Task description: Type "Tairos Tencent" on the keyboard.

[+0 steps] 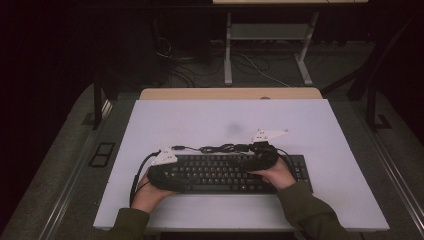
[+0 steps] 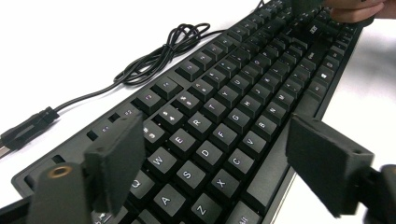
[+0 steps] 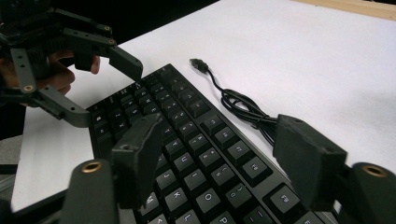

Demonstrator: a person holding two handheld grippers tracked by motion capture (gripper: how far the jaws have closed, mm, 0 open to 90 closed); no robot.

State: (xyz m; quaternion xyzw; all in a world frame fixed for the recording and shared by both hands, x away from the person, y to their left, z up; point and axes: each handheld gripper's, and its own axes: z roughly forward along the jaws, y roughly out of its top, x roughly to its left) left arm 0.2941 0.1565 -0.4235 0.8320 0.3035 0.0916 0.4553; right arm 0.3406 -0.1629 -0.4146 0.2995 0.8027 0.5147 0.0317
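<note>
Both tools, left and right, gape over the keyboard lying crosswise.

The keyboard was black, its keys marked with pale white letters that showed a faint violet tint in the left gripper view. Its cable was black too, coiled in dark loops and ending in a black plug. The board under them was plain pale lilac-white, with a strip of light wood table showing at its far edge. Both grippers were black with white three-cornered plates on top, the left gripper and the right gripper alike, and brass-coloured rivets sat at the jaw joints. The sleeves were olive green. The floor was dull grey-green.
</note>
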